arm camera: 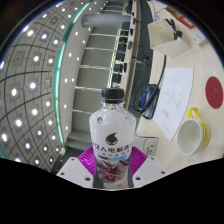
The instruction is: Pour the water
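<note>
Gripping clear bottle [112, 140] between gripper [112, 172] fingers; yellow mug [194, 131] beside.

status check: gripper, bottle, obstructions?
Gripper shut on water bottle, cap on. Yellow mug ahead on desk, beside the papers. Nothing between bottle and mug.

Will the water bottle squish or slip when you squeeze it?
The bottle looks like thin clear plastic, so it would probably dent under a hard squeeze. Its smooth label may be a bit slippery. The gripper seems to grip its lower part; being tall, it might tip if released carelessly.
</note>
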The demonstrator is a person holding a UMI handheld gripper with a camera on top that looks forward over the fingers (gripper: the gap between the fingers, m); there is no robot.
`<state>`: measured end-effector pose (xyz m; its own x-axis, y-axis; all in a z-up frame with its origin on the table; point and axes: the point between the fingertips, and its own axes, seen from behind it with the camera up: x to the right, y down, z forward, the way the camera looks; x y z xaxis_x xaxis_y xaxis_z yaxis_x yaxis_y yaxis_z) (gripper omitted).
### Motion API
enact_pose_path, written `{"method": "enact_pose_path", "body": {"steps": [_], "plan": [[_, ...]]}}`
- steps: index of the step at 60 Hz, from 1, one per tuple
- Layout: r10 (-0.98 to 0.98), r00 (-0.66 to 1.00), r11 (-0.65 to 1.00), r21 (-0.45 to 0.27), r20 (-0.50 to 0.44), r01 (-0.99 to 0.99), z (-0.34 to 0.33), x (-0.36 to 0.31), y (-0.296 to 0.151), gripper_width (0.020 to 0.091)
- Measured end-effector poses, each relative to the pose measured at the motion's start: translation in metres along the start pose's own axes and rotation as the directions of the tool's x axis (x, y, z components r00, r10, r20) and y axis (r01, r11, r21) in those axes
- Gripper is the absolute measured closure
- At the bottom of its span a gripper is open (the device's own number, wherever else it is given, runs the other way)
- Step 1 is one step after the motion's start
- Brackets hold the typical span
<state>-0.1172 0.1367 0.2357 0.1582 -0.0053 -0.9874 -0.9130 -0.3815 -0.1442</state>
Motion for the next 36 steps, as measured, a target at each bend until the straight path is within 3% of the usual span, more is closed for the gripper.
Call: {"method": "enact_pose_path", "body": {"steps": [8,15,25,36], "plan": [[-0.356,0.928,0.929,0.064,-0.111,0.364,-0.021,-0.011,-0.065,0.0709],[-0.624,0.73,0.745,0.067,-0.279,0.663,-0.043,0.011,-0.126,0.0707],[-0.792,0.371,0.466,-0.087,-0.484,0.881,-0.069,0.082,-0.18,0.0705],[-0.825,0.188,0.367,-0.253,-0.533,0.895,-0.086,0.17,-0.191,0.0707]]}}
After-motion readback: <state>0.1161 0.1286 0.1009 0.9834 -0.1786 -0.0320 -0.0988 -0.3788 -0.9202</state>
